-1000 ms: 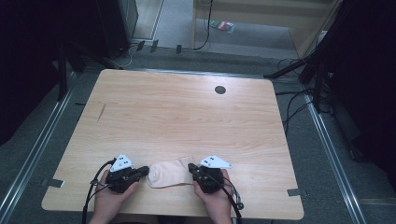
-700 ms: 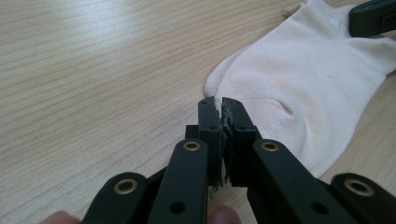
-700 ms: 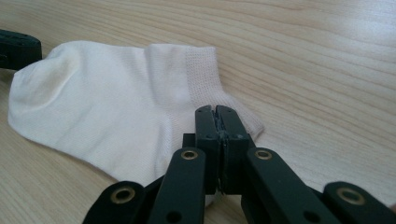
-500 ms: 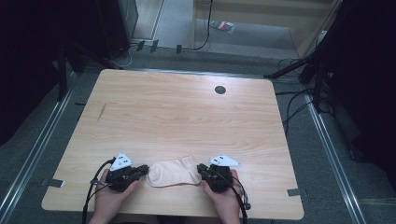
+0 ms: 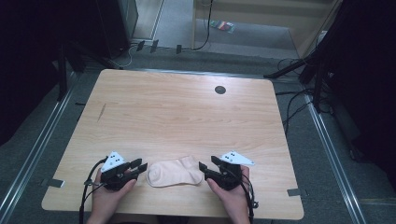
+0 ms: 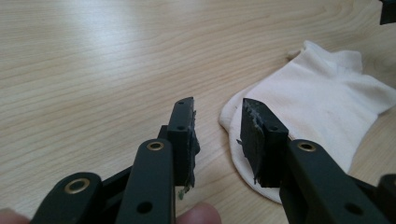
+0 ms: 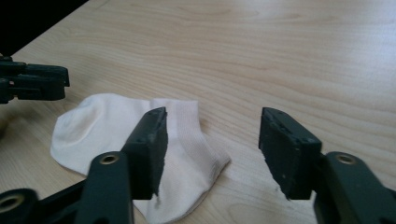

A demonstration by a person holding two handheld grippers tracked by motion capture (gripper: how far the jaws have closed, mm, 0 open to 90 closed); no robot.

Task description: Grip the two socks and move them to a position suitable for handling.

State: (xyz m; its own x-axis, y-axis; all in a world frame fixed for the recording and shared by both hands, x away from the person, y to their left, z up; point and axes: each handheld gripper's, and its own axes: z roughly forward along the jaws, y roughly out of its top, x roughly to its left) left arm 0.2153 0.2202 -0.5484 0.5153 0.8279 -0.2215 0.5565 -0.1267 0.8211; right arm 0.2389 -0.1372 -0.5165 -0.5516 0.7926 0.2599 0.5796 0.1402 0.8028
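Sock (image 5: pixel 174 171) lies flat at the table's (image 5: pixel 187 112) near edge | our left gripper (image 5: pixel 139 166) just beside its toe, jaws just opening, nothing between | our right gripper (image 5: pixel 205 167) at its cuff, jaws just opening, empty

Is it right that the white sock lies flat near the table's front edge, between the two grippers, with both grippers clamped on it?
Not quite. The sock lies flat there, but the left gripper and right gripper stand open, their jaws having just been opening, nothing between them. Both gripper views show it.
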